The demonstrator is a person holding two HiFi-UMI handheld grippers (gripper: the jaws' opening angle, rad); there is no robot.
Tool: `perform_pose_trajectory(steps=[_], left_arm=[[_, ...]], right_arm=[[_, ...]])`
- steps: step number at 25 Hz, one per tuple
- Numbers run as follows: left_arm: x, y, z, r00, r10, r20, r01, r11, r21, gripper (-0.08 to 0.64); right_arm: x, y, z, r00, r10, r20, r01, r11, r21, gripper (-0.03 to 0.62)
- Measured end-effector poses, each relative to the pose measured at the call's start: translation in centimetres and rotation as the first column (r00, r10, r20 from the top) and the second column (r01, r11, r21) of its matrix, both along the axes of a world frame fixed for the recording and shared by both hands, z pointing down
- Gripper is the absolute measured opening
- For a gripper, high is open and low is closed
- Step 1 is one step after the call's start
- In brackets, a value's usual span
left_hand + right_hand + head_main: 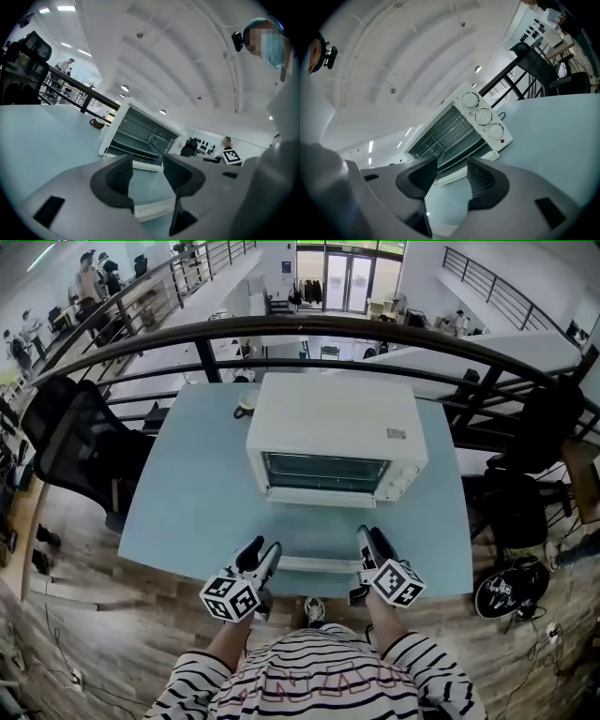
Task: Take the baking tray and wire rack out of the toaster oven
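Note:
The white toaster oven (333,418) stands at the middle of the pale blue table (187,502) with its front open. Inside, the wire rack (140,127) lies above a flat dark tray (136,143); the rack (450,131) also shows in the right gripper view. A white bar (319,565), seemingly the lowered door's handle, lies near the table's front edge. My left gripper (262,549) is at its left end and my right gripper (370,535) at its right end. Both point at the oven. The left gripper (146,171) and the right gripper (452,173) are open, pads bare; the bar (150,209) shows below the left jaws.
A brown mug (246,407) sits behind the oven's left corner. A black office chair (80,437) stands left of the table and a dark railing (309,329) runs behind it. The oven's knobs (483,117) are on its right side. People stand far off.

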State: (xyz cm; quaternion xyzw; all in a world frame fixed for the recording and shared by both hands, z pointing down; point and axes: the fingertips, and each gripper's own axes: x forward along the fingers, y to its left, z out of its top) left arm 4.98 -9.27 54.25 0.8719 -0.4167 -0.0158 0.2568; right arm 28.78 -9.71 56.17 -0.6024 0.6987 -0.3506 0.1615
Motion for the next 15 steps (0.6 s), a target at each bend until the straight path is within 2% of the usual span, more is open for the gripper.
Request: perform_pose_trajectory(steps=[4,9,15], left_arm=[[1.7,-3.8,0.2,1.0,0.005,-0.015,-0.005,1.0,-0.01,0.183],[3.3,-8.5,0.7,0.997,-0.016,-0.081,0.011,0.998,-0.06,0.183],[5.7,-13.0,2.1,0.995,-0.03,-0.093,0.021,0.995,-0.097,0.183]], right_arm=[[1.0,-3.2,0.9,1.0,0.004,0.027,-0.003,1.0,-0.023,0.206],[2.0,-7.1,2.2,0.995,0.013,0.095,-0.008,0.998,-0.059,0.206],[3.2,-11.2,4.2,0.988,0.016,0.156,-0.001,0.995,-0.096,0.205]])
